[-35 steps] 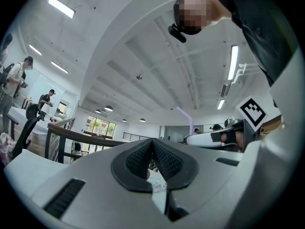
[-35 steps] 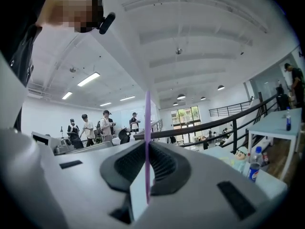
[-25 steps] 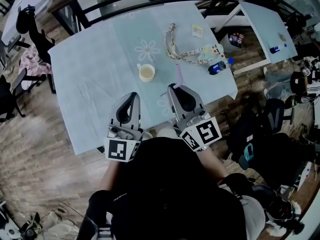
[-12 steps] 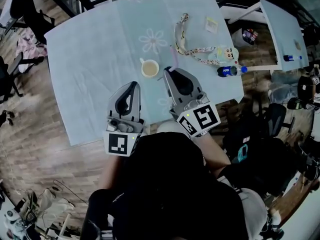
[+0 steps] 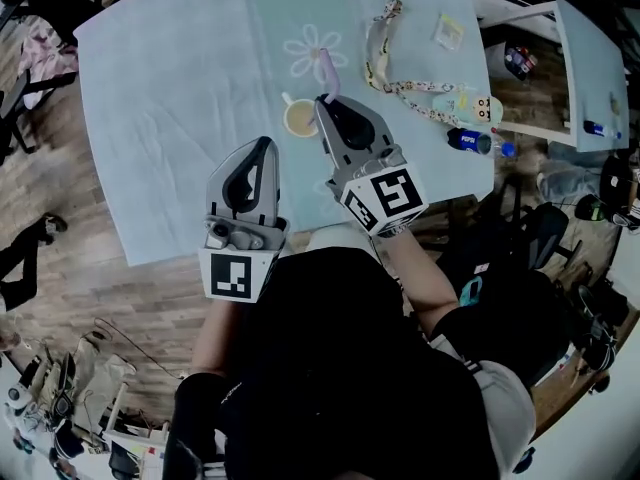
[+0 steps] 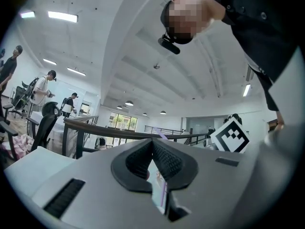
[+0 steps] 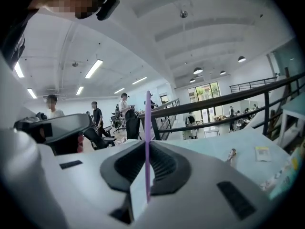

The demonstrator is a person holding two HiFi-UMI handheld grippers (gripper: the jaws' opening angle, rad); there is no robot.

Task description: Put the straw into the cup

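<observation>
A white cup (image 5: 297, 119) with pale liquid stands on the light blue table (image 5: 170, 88). My right gripper (image 5: 322, 101) is at the cup's right rim, shut on a thin purple straw (image 5: 326, 69) that sticks out beyond its tip. In the right gripper view the straw (image 7: 147, 123) stands upright, pinched between the pads of the gripper (image 7: 147, 144). My left gripper (image 5: 265, 144) hovers over the table's near edge, below and left of the cup. Its jaws (image 6: 152, 142) are shut with nothing in them.
A patterned lanyard (image 5: 386, 50), a small packet (image 5: 447, 32) and a lying blue bottle (image 5: 471, 141) are on the table's right part. A flower print (image 5: 312, 48) lies beyond the cup. A second table (image 5: 590, 68) stands at the right, chairs at the left.
Both grippers moved forward over the table. The right one carried the straw up to the cup's right side; the left one came nearer the table's edge. Both stayed shut.
</observation>
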